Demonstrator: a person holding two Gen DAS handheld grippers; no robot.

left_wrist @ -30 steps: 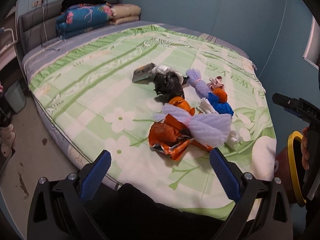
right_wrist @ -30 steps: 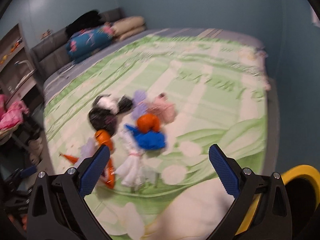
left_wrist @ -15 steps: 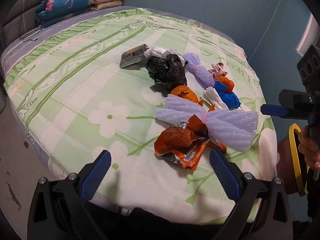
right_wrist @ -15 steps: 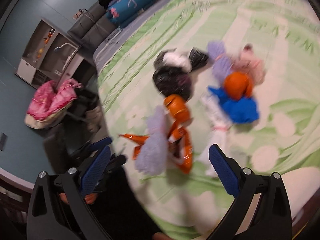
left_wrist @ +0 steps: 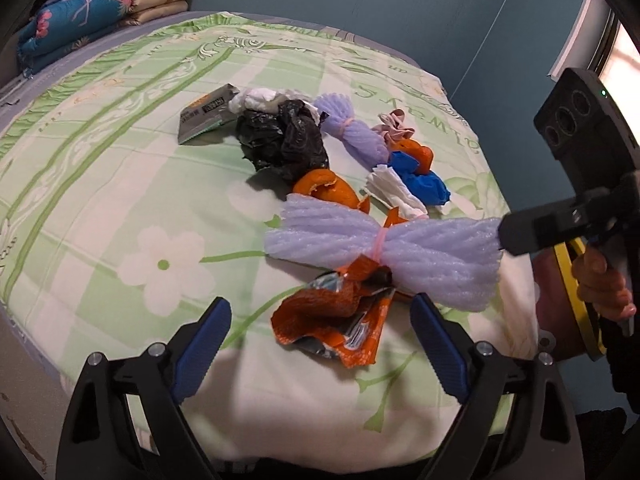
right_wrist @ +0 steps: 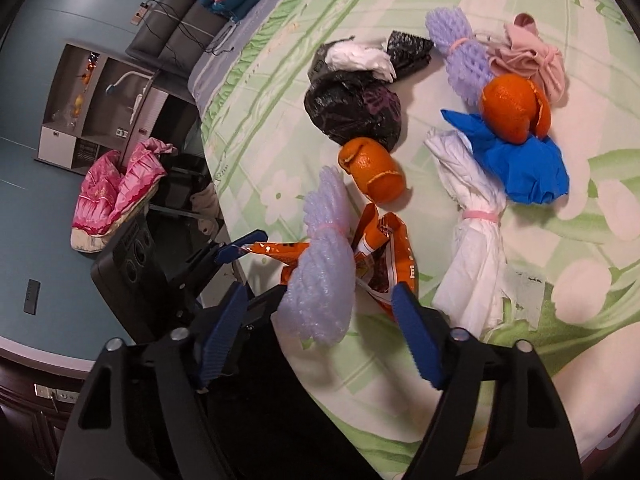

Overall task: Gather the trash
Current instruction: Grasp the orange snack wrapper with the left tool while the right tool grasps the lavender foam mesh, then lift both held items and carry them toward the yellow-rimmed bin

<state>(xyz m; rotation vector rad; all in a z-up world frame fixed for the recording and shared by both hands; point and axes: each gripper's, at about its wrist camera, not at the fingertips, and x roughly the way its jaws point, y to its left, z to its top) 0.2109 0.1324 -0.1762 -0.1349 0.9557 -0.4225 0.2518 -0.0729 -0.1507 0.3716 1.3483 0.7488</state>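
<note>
The left gripper point(left_wrist: 320, 332) is hovering low over the near edge of the bed point(left_wrist: 120, 168) with its blue fingers point(left_wrist: 202, 344) standing wide apart, and nothing is sitting between them. Just ahead of it the orange snack wrapper point(left_wrist: 336, 320) is lying crumpled on the green flowered sheet, and it is not touching either finger.

The right gripper point(right_wrist: 316, 332) is also standing wide open. The near end of the purple foam net point(right_wrist: 324, 280), which is tied in the middle with a pink band, is lying between its fingers, but the pads point(right_wrist: 416, 340) are not pressing on it. In the left wrist view the right gripper's dark finger is reaching the right end of this net point(left_wrist: 384, 244); whether it is touching, I cannot tell.

The rest of the trash is lying further in on the bed, close together: an orange peel point(right_wrist: 372, 168), a black plastic bag point(right_wrist: 352, 108), a white paper bundle point(right_wrist: 476, 240), a blue wrapper point(right_wrist: 524, 168), a second orange peel point(right_wrist: 512, 108), a second purple net point(right_wrist: 460, 56) and a pink cloth piece point(right_wrist: 532, 60). A flat grey packet point(left_wrist: 208, 116) is lying a little apart on the left.

To the left of the pile the sheet is bare up to the bed edge. At the right edge a bin with a yellow rim point(left_wrist: 576, 300) is standing beside the bed.
</note>
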